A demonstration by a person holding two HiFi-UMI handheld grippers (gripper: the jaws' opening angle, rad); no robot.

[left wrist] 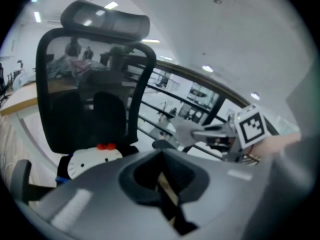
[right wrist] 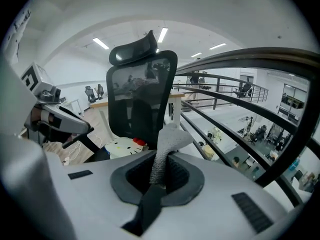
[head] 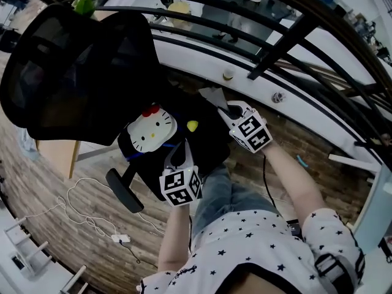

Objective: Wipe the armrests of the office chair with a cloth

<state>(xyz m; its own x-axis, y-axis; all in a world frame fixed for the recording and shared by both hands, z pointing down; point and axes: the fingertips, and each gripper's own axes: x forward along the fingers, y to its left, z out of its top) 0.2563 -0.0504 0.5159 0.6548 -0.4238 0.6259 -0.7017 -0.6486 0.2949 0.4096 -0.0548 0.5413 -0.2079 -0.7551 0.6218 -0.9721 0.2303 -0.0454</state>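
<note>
- R gripper point(right wrist: 157, 184): jaws clamped on grey-white cloth point(right wrist: 168, 143), which sticks up from between them. Only the R gripper view shows the pinch.
- Head view: cloth sits at far right side of office chair point(head: 73, 72), close to railing point(head: 294, 41).
- L gripper view adds: cloth just above a dark armrest pad point(left wrist: 162, 144); touching or not, can't tell.
- L gripper point(left wrist: 161, 176): jaws narrow, only a thin slit, nothing in them. Head view puts it over the seat beside cat-face cushion point(head: 150, 131).
- Other armrest point(head: 122, 190) is clear in head view only, to L gripper's left, apart from it.
</note>
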